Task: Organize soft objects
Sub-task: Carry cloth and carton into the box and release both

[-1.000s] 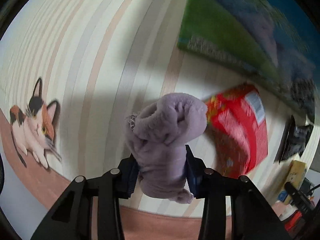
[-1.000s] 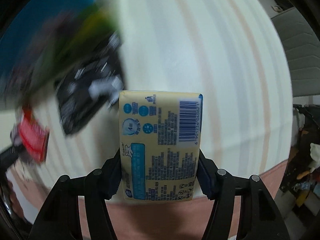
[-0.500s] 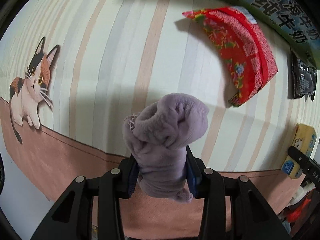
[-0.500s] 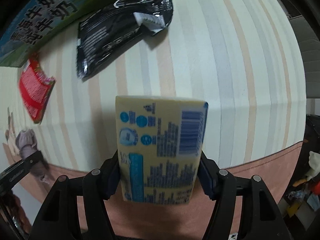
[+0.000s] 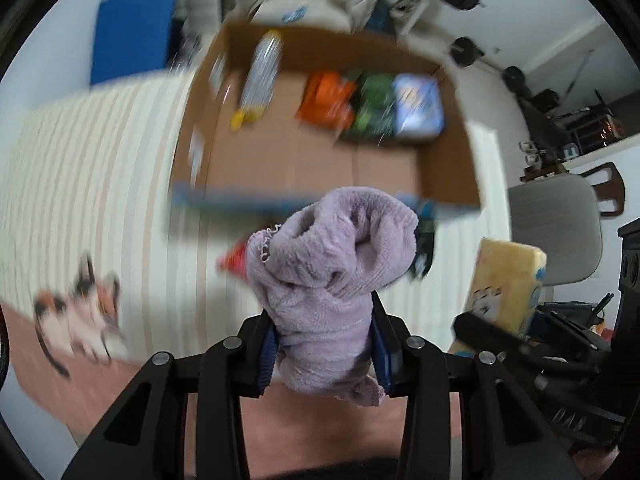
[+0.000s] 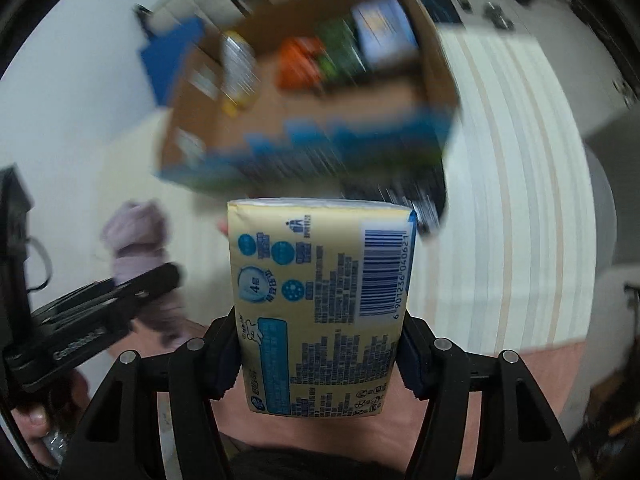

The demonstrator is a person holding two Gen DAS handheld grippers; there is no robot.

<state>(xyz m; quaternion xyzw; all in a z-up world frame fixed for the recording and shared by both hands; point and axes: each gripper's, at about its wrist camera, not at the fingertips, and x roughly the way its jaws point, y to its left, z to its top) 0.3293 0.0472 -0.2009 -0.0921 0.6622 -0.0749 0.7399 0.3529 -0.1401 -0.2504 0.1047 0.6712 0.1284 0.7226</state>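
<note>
My left gripper [image 5: 325,344] is shut on a rolled lilac towel [image 5: 332,280] and holds it above the striped tablecloth [image 5: 92,184]. My right gripper [image 6: 320,352] is shut on a yellow tissue pack [image 6: 320,304] with blue print and a barcode. The tissue pack also shows at the right of the left wrist view [image 5: 508,284], and the towel at the left of the right wrist view [image 6: 138,240]. An open cardboard box [image 5: 444,168] stands ahead on the table, blurred in both views [image 6: 436,84].
The box holds a bottle [image 5: 260,76], an orange pack [image 5: 326,96], a green pack [image 5: 374,104] and a blue-white pack [image 5: 418,108]. A red packet [image 5: 236,260] and a black packet [image 5: 424,244] lie before the box. A grey chair [image 5: 560,232] stands right.
Both grippers have tilted up and pulled back from the tablecloth, still holding the towel and tissue pack. The open cardboard box has come into view ahead. The views are motion-blurred.
</note>
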